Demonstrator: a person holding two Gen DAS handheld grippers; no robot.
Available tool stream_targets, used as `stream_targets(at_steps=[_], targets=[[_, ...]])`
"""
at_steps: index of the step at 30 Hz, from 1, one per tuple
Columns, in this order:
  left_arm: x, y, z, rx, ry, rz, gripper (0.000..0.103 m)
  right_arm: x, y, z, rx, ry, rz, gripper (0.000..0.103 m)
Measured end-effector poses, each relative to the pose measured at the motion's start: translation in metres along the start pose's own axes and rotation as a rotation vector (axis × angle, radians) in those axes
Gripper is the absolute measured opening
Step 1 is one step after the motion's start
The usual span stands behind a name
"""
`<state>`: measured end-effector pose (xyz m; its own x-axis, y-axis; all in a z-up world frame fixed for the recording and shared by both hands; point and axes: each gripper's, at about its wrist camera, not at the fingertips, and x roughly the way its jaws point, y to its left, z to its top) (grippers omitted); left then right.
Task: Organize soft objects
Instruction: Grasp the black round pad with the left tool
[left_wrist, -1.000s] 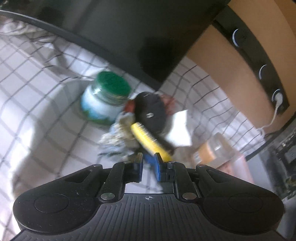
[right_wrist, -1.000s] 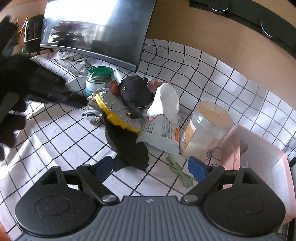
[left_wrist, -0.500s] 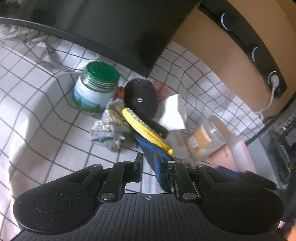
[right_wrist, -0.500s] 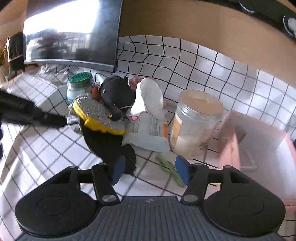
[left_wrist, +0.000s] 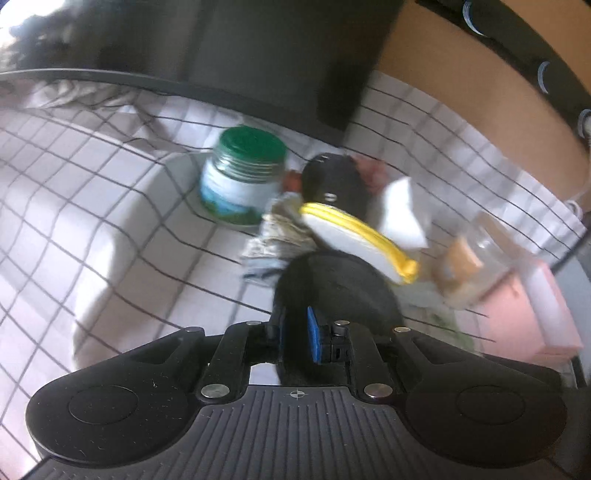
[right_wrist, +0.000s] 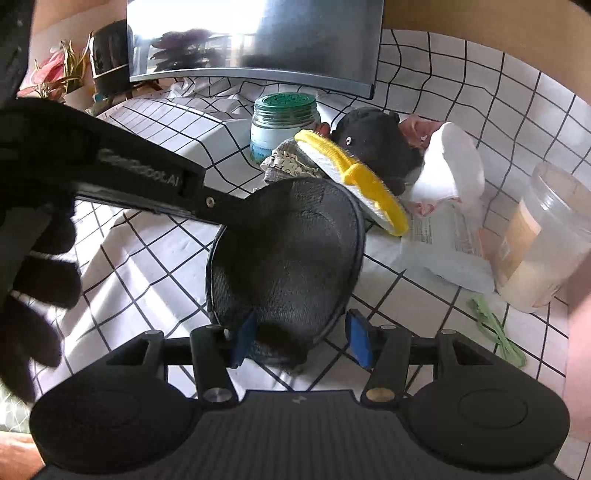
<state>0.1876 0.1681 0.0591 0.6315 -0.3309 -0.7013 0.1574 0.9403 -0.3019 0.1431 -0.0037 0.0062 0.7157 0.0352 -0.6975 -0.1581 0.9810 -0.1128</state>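
Note:
A black fabric pad with a curved edge is held up off the checked cloth. My left gripper is shut on the black pad, and its arm reaches in from the left in the right wrist view. My right gripper is open, with its blue pads either side of the pad's near edge. Behind lies a pile: a yellow-rimmed scrubber, a black plush toy, a patterned cloth and a white soft piece.
A green-lidded jar stands behind the pile. A clear plastic jar stands at the right beside a printed packet and a green string. A pink box sits at far right. A monitor stands at the back.
My left gripper has lifted the black pad off the cloth from under the scrubber. My right gripper has moved in, so its open fingers stand around the pad's near edge.

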Motion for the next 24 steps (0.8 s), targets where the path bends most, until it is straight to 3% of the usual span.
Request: stream_targets(at_steps=[13, 19, 24], targets=[[0.011, 0.009, -0.008, -0.015, 0.024, 0.018, 0.02, -0.009, -0.029, -0.006, 0.054, -0.047, -0.117, 0.054], [0.025, -0.009, -0.009, 0.002, 0.079, -0.09, 0.02, -0.001, -0.03, -0.008, 0.041, -0.012, -0.098, 0.054], [0.044, -0.021, -0.009, -0.001, 0.088, -0.1, 0.034, -0.001, -0.031, -0.01, 0.036, -0.014, -0.085, 0.054]])
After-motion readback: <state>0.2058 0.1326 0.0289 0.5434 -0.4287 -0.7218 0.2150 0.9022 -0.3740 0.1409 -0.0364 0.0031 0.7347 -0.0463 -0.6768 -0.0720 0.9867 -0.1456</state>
